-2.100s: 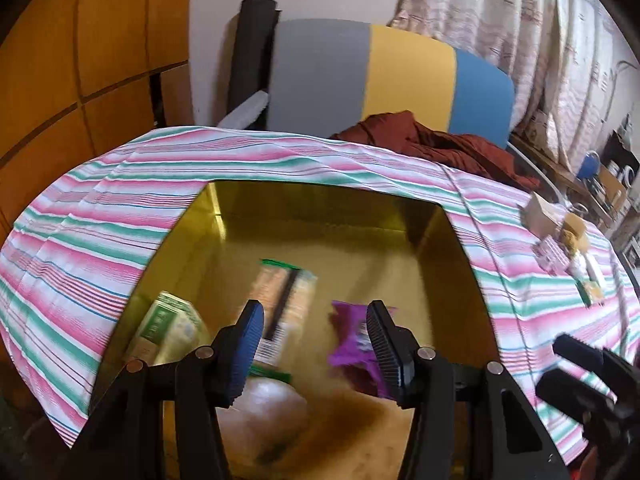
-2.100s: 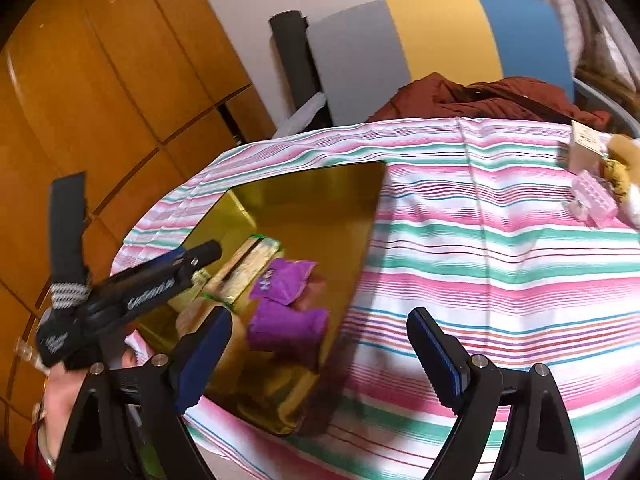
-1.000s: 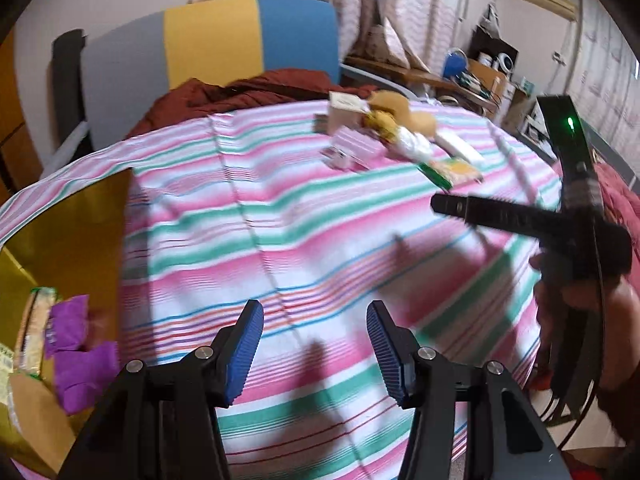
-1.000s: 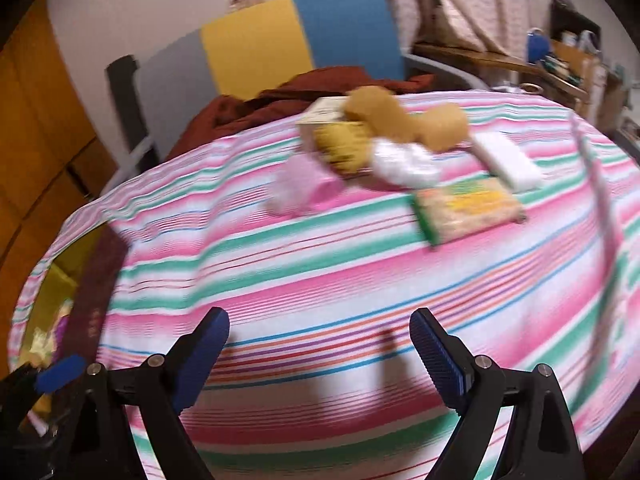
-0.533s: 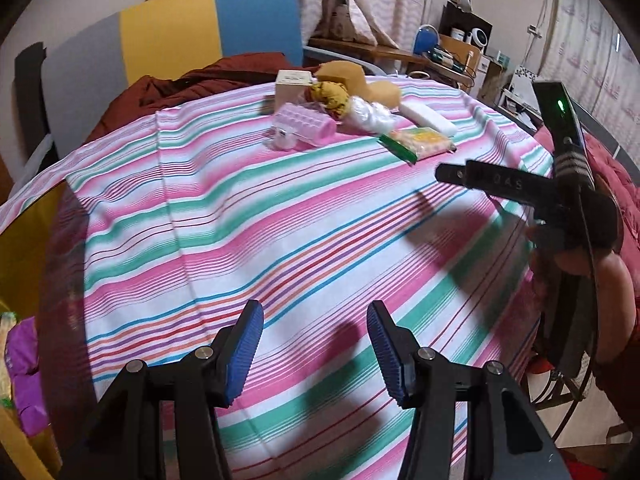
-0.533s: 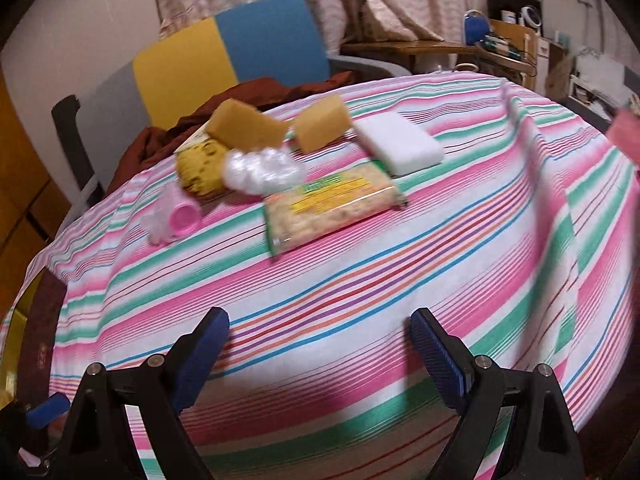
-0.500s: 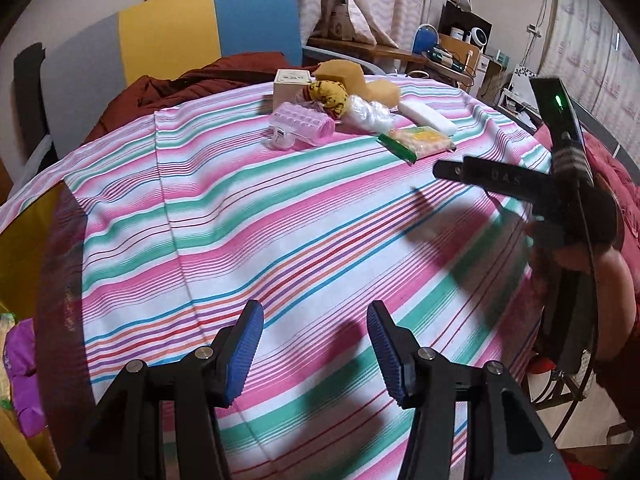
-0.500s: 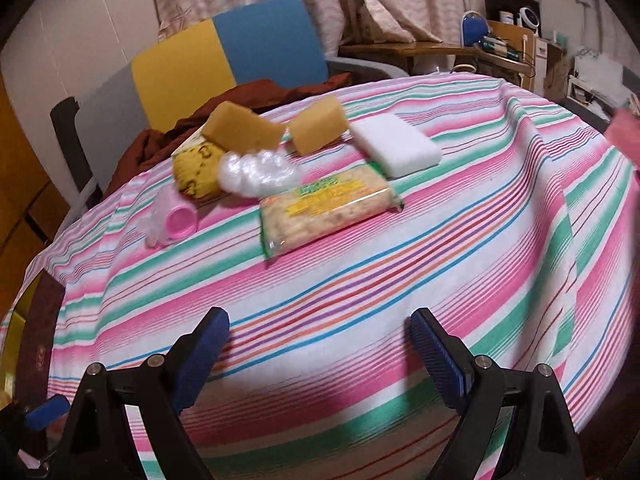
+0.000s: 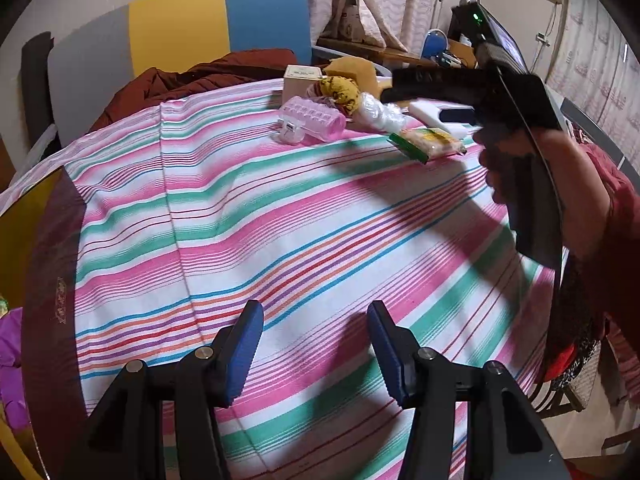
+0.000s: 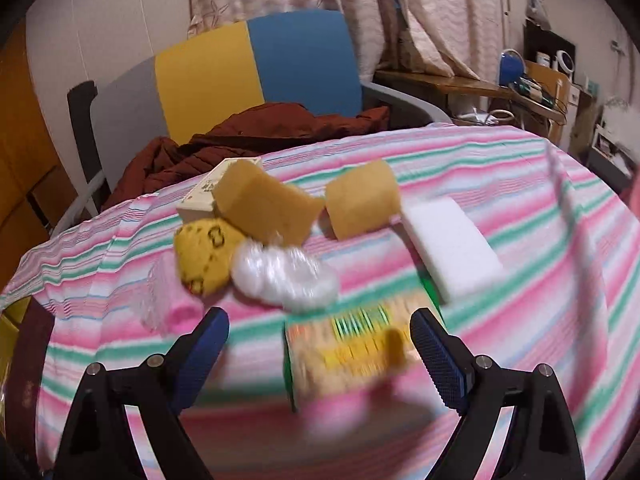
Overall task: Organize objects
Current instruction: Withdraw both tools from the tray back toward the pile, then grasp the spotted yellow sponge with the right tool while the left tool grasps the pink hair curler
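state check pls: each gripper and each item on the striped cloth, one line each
Left gripper: open, empty, over bare striped tablecloth.
Right gripper: open wide, empty, over the snack packet.
Yellow-green plastic snack packet: flat, blurred, not gripped.
White foam block: flat, untouched.
Two tan sponges: loose, apart.
Clear crumpled plastic bag: beside the yellow knit pouch.
Pink ridged plastic case: on its side.
Cream cardboard box: upright, closed.

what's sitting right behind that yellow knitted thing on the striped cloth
Directly behind the yellow knitted thing a tan sponge block leans over a small cream box. The sponge hides most of the box, so its front cannot be seen.
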Action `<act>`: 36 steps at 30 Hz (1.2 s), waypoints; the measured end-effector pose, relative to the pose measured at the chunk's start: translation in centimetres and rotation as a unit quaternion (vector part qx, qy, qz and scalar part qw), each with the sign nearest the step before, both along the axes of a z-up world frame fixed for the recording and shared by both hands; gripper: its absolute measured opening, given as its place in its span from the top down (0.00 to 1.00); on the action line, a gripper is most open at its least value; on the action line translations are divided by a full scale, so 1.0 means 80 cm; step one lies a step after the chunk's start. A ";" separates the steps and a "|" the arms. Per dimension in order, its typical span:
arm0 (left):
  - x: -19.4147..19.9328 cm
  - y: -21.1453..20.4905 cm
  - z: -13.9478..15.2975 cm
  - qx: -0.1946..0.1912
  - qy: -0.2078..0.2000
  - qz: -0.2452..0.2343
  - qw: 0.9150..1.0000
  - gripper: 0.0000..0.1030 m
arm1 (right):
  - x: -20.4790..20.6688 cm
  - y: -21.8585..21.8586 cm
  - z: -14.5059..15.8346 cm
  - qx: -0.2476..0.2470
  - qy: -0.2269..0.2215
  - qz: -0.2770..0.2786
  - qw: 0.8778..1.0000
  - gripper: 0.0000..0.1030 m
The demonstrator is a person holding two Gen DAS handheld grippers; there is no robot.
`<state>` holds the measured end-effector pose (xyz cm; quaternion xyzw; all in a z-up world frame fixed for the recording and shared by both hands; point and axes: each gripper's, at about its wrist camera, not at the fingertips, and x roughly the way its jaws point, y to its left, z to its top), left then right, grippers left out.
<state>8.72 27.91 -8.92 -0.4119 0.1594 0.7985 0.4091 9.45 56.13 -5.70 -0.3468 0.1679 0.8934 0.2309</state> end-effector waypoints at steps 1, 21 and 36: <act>-0.001 -0.003 0.000 0.003 -0.001 0.003 1.000 0.47 | -0.006 0.000 0.002 -0.007 0.006 0.006 1.000 0.10; -0.006 -0.026 0.005 0.032 -0.019 0.036 0.999 0.47 | -0.068 -0.079 -0.006 -0.030 0.025 0.087 0.995 0.72; -0.038 -0.012 0.026 0.096 -0.034 0.047 0.994 0.42 | 0.041 -0.123 -0.029 -0.108 0.083 0.081 0.987 0.73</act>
